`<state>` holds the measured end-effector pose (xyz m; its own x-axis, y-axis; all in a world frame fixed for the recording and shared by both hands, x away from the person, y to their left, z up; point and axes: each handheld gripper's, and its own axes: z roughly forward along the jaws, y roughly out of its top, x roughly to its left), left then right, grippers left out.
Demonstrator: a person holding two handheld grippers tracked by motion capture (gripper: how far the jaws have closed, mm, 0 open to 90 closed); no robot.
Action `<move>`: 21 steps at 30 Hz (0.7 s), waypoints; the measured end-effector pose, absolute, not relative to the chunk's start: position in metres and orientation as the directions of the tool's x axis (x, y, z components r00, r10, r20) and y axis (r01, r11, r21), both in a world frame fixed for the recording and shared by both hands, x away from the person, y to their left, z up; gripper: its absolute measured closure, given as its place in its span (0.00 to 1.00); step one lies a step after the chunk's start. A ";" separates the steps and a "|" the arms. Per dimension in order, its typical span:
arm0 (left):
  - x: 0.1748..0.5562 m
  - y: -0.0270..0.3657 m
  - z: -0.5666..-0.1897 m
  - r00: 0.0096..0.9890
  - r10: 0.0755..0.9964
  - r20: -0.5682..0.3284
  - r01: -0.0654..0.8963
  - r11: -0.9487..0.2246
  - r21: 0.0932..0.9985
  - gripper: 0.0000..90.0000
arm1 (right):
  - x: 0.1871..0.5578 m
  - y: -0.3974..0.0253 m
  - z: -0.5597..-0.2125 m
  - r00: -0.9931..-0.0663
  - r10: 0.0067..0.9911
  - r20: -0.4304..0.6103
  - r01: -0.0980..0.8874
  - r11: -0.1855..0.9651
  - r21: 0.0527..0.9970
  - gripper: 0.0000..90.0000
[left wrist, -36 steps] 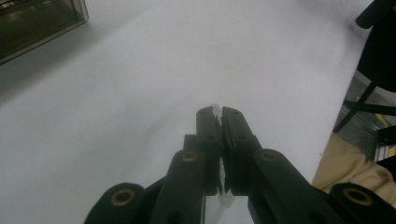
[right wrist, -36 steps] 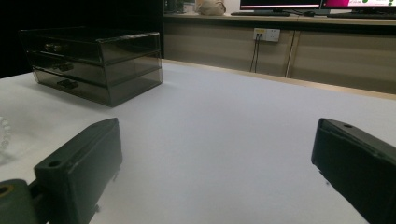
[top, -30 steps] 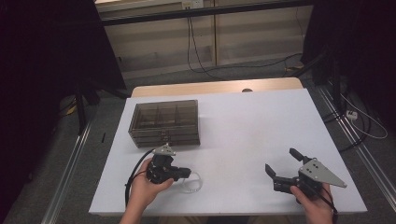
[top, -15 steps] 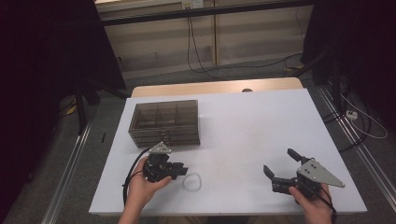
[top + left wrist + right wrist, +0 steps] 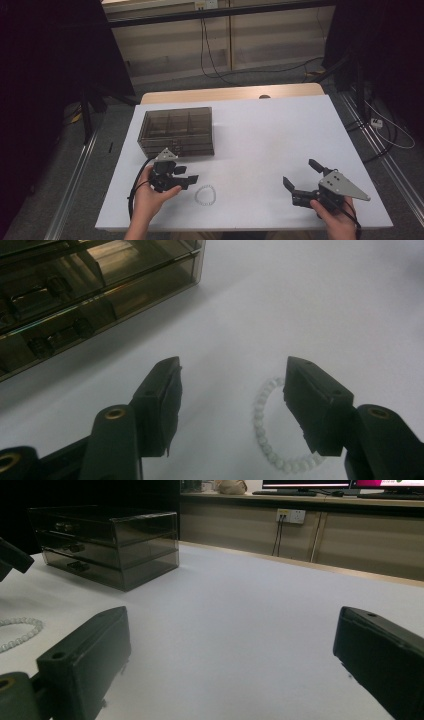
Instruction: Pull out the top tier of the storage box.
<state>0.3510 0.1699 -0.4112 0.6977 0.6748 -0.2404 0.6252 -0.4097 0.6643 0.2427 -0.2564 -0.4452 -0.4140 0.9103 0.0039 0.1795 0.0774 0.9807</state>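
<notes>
Left gripper (image 5: 192, 178), jaws apart, hovers just left of the white bead bracelet (image 5: 205, 195) lying on the table's (image 5: 280, 135) near side; right gripper (image 5: 300, 180) waits open, well apart. Closing off-centre could push the beads away or snag one strand.

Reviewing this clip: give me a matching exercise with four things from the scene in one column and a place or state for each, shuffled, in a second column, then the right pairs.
Things:
1. bead bracelet
2. drawer box
3. left gripper
4. right gripper

Places or states:
A. smoky and see-through, drawers shut, toward the table's far left
B. open, held at the near right edge, nothing between its fingers
C. white ring lying flat on the table
D. open, just left of the bracelet, pointing toward it

Pairs: 1-C, 2-A, 3-D, 4-B
</notes>
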 end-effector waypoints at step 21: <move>0.355 0.179 -0.412 0.649 0.734 -0.200 0.614 -0.352 0.706 0.16 | 0.243 -0.254 -0.445 -0.428 0.904 -0.006 0.178 0.090 0.980 0.02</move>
<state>0.3552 0.1791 -0.4115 0.6494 0.7338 -0.1995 0.6142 -0.3515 0.7065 0.2433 -0.2535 -0.4452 -0.4284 0.9036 -0.0056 0.1778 0.0904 0.9799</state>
